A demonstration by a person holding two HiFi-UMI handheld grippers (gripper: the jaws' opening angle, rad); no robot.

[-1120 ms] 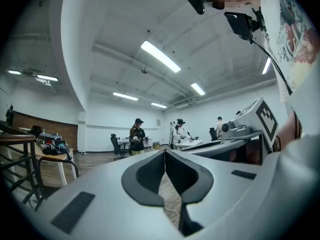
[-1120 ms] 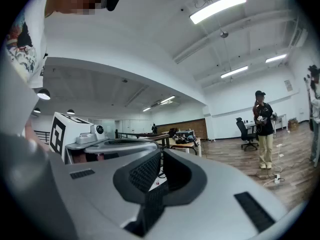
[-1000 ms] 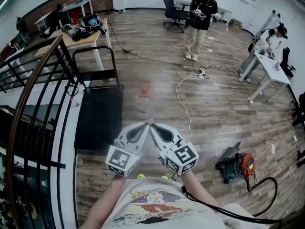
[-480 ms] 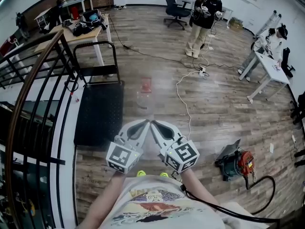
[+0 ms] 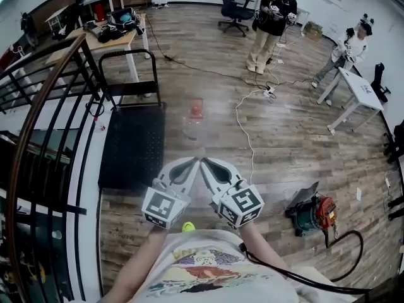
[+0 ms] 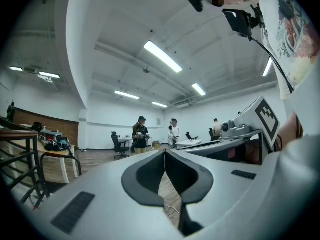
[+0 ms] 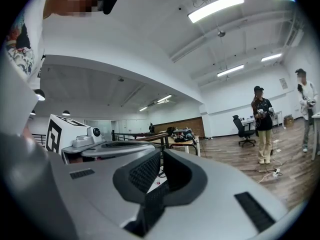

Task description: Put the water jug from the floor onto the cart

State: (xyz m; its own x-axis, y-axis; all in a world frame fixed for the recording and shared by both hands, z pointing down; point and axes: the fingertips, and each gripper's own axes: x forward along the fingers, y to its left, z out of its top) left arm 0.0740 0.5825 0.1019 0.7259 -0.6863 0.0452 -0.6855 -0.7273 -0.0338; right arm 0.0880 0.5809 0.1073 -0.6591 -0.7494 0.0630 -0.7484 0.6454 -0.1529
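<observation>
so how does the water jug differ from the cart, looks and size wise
The water jug is clear with a red cap, while the cart is black and opaque. The water jug is small and rounded, and the cart is a much larger flat deck. Both sit on the wooden floor. The water jug is just right of the cart in the head view, not on it.

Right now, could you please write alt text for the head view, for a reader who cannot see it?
A clear water jug with a red cap sits on the wooden floor beside a black flat cart. In the foreground a person holds the left tongs and right tongs shut and empty, tips together, short of the jug.
</observation>
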